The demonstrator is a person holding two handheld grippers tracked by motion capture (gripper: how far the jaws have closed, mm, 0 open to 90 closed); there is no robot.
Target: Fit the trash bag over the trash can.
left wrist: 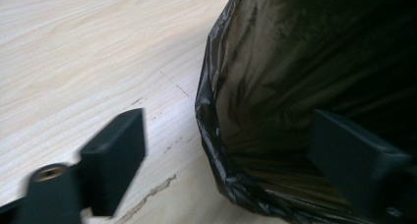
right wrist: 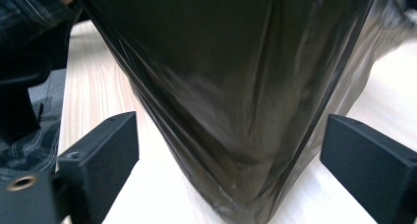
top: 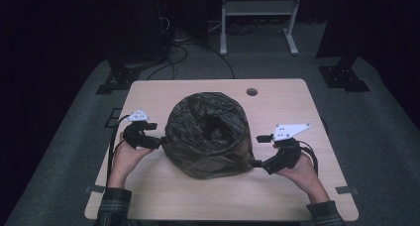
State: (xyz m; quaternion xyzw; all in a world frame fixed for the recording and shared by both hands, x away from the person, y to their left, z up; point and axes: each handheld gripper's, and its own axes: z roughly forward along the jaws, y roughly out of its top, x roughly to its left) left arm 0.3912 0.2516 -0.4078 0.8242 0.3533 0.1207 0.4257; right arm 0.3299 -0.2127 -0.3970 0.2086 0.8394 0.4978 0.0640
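A black plastic bag [top: 208, 137] is seen standing at the middle of the light wooden table [top: 277, 196], bulging into a rounded mound with its dark mouth turned upward and slightly toward the far edge; its long axis runs roughly upright, and the crumpled film is gathered wider at the base than at the top. In the high view the left gripper [top: 157, 142] is held by the left hand [top: 126, 156] just beside the bag's left flank, pointing across the table toward it, while the right gripper [top: 256, 162] is held by the right hand [top: 299, 170] at the bag's lower right, also aimed inward. A round hole [top: 251, 92] in the tabletop is seen beyond the bag, near the far edge. In the left gripper view the jaws are set wide apart, one over bare wood and the other in front of the dark film, and the bag's wrinkled folded edge [left wrist: 209, 130] is shown rising between them without being pinched; scuff marks on the wood are revealed here that cannot be made out from above. In the right gripper view the jaws are likewise spread, and a taut, glossy fold of the bag [right wrist: 236, 135] is seen descending to the table between them, with neither pad pressing on it. A plaid sleeve [right wrist: 24, 145] is caught at the left of that view. The open mouth is given by the high view alone among the three.
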